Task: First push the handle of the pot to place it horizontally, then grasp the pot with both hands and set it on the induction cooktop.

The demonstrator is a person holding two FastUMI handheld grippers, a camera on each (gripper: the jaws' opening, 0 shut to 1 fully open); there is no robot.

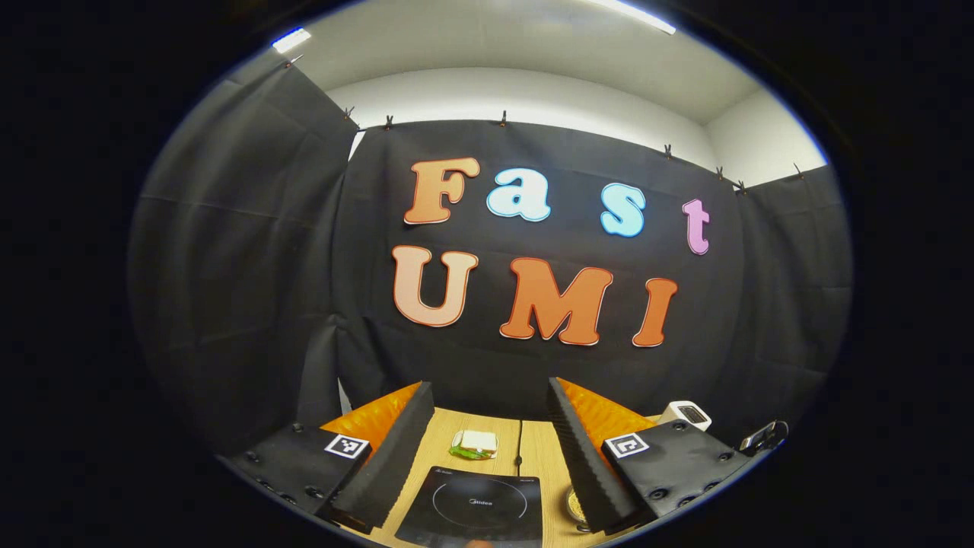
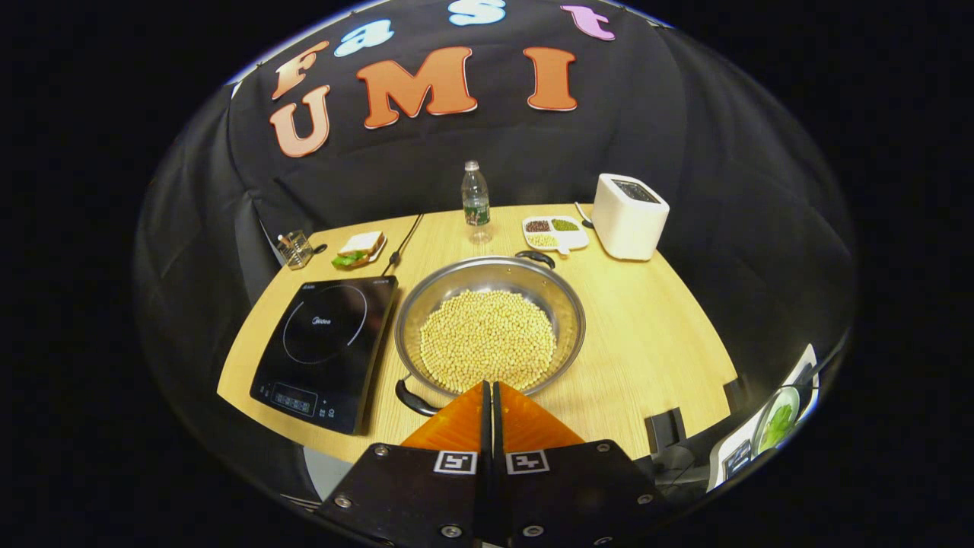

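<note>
A steel pot (image 2: 491, 327) full of pale beans sits on the wooden table (image 2: 647, 335) in the right gripper view, just right of the black induction cooktop (image 2: 327, 350). Its two dark handles lie at the near left (image 2: 411, 399) and the far right (image 2: 536, 257), on a slanted line. My right gripper (image 2: 488, 387) is shut with nothing in it, its tips at the pot's near rim. In the left gripper view my left gripper (image 1: 491, 396) stands open, raised above the cooktop (image 1: 473, 506). A sliver of the pot (image 1: 576, 506) shows by its right finger.
A sandwich on a plate (image 2: 359, 248), a small glass holder (image 2: 294, 249), a water bottle (image 2: 475, 199), a divided dish of grains (image 2: 554, 232) and a white toaster (image 2: 628, 215) line the table's far side. A cable (image 2: 402, 243) runs back from the cooktop.
</note>
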